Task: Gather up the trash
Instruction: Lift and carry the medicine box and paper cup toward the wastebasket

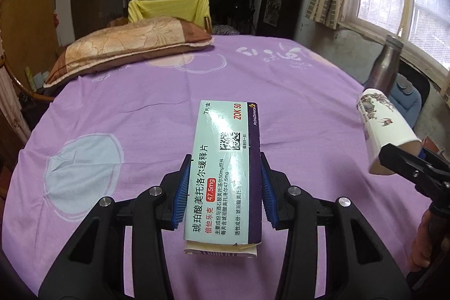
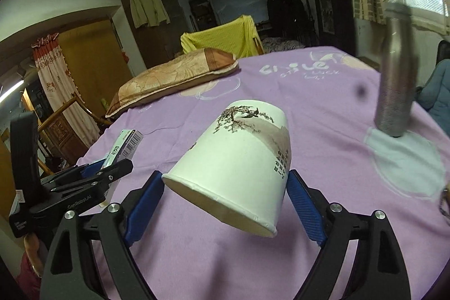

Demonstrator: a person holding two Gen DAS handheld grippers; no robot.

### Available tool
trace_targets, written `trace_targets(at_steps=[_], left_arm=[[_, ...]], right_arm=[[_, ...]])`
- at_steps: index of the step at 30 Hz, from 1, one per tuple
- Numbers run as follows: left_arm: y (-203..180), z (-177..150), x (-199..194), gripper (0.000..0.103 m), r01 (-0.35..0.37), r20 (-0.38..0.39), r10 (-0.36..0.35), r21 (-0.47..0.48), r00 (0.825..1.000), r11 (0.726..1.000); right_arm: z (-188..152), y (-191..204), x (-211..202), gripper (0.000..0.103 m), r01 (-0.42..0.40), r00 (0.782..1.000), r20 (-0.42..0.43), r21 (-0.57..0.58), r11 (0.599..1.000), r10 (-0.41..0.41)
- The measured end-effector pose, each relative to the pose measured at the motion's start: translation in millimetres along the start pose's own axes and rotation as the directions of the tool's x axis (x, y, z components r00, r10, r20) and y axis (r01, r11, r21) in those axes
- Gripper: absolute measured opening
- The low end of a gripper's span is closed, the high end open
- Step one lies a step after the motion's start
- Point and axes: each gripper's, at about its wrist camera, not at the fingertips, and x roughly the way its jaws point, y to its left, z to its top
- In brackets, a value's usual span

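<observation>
Carrying both finds clear of the bed (image 1: 118, 92), each hand has its piece of trash. Left gripper (image 1: 223, 187): jaws closed on the medicine box (image 1: 225, 167), blue pads pressing its two long sides near the middle; box lies flat, its long axis running straight out along the fingers, its opened flap end toward the camera. Right gripper (image 2: 225, 204): jaws set wide around a paper cup (image 2: 239, 162), printed with a branch and script, rim toward the camera and base pointing away, tilted; right pad touches the cup wall, left pad meets the rim, so judged a light hold on a soft thing, easy to crush or drop. From the left view the cup (image 1: 388, 128) rides off to the right, near the bed's edge, with the right gripper (image 1: 405, 159) just behind it. Both grippers point downward over the purple sheet, side by side, the left one visible low in the right view (image 2: 92, 173). A metal flask (image 2: 393, 69) stands on the bed to the right of the cup; a pillow (image 1: 126, 49) lies far off. No bin shows in either view, so which way the drop-off lies cannot be told; next move likely calls for swinging both loads off the bed together.
</observation>
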Motion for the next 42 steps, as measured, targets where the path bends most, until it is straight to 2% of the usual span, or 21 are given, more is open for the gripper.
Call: trace_targets(at_steps=[11, 18, 23, 34, 42], left_arm=[[-84, -10, -65, 0.045, 0.089, 0.088, -0.099, 0.103, 0.991, 0.991], [-139, -24, -96, 0.045, 0.17, 0.114, -0.19, 0.162, 0.975, 0.972], [-173, -32, -113, 0.045, 0.224, 0.119, -0.251, 0.201, 0.961, 0.953], [-265, -56, -131, 0.045, 0.337, 0.068, -0.374, 0.307, 0.925, 0.89], [-337, -85, -129, 0.045, 0.417, -0.021, -0.443, 0.382, 0.896, 0.825]], right_arm=[[-21, -24, -115, 0.088, 0.05, 0.989, 0.143, -0.013, 0.999, -0.047], [-43, -50, -193, 0.088, 0.117, 0.965, 0.237, 0.008, 0.993, -0.115], [-60, -67, -235, 0.088, 0.172, 0.945, 0.277, 0.029, 0.985, -0.173], [-113, -122, -317, 0.088, 0.294, 0.895, 0.316, 0.114, 0.949, -0.315], [-162, -180, -352, 0.089, 0.378, 0.871, 0.249, 0.213, 0.901, -0.424]])
